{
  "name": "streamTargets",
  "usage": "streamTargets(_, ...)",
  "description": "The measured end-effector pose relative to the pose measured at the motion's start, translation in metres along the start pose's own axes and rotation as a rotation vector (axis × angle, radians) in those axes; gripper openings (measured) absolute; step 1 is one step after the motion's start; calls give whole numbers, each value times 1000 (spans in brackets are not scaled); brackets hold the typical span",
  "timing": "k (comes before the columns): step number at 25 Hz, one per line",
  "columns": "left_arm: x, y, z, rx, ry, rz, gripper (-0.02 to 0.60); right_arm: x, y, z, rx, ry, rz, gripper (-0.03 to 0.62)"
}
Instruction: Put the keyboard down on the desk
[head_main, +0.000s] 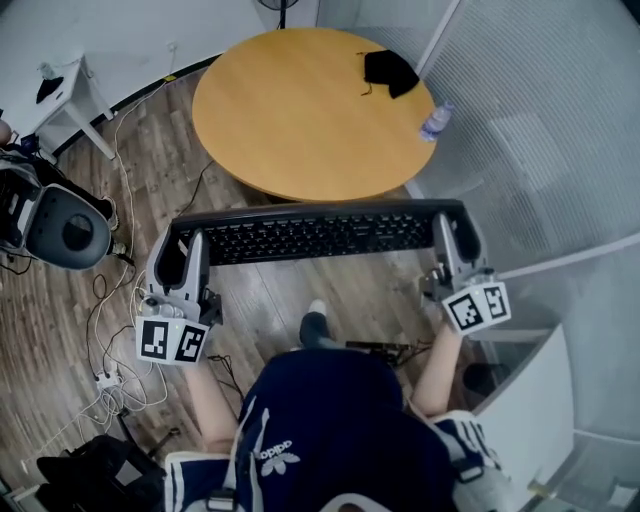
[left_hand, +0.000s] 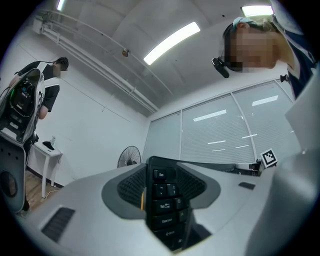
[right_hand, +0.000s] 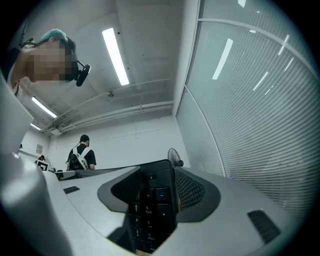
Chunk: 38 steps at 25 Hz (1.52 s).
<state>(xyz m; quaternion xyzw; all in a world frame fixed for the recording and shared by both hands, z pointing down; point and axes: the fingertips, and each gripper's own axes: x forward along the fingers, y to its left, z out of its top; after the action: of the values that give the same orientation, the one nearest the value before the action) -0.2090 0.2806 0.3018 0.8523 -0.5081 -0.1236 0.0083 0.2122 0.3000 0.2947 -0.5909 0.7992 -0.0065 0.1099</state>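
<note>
I have the black keyboard (head_main: 315, 235) carried in the air between my two tools, level, with its long axis running left to right across me and the wood floor (head_main: 270, 300) below it. The left gripper (head_main: 182, 250) has its fingers pinching the keyboard's left end; in the left gripper view the end keys (left_hand: 165, 205) sit wedged right between the two pads. The right gripper (head_main: 452, 238) is clamped the same way on the numpad end (right_hand: 150, 210). Neither hand is nearer than the other, since each holds one end. The round wooden desk (head_main: 290, 130) lies straight ahead of the keyboard, its near rim just beyond the keyboard's far edge, so I judge the move to be a forward carry with both hands together, then a level lowering. A dark cloth item (head_main: 390, 72) lies on the far right of the desk and a plastic bottle (head_main: 436, 122) shows at its right rim; the near middle looks free for the landing
</note>
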Motion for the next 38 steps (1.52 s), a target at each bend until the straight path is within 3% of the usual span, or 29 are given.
streamTargets(6,117,45,4,5,0,66,186,139,-54,6,21,27,62,198)
streamTargets(12,126,50,-6,0,-7,77,186,149,-60,-3,15,21,69,196)
streamTargets(18,175,92,-11,-39,25,100,186,212,-65,-4,5,75,62,196)
streamTargets(24,231,135,-28,-62,44,67,186,264,-75,-18,-3,87,18,196)
streamTargets(33,331,212,-9,-57,46,-8,186,362,-73,-11,-10,71,-47,198)
streamTargets(38,358,236,-11,-57,59,-31,186,390,-73,-18,1,66,-61,198)
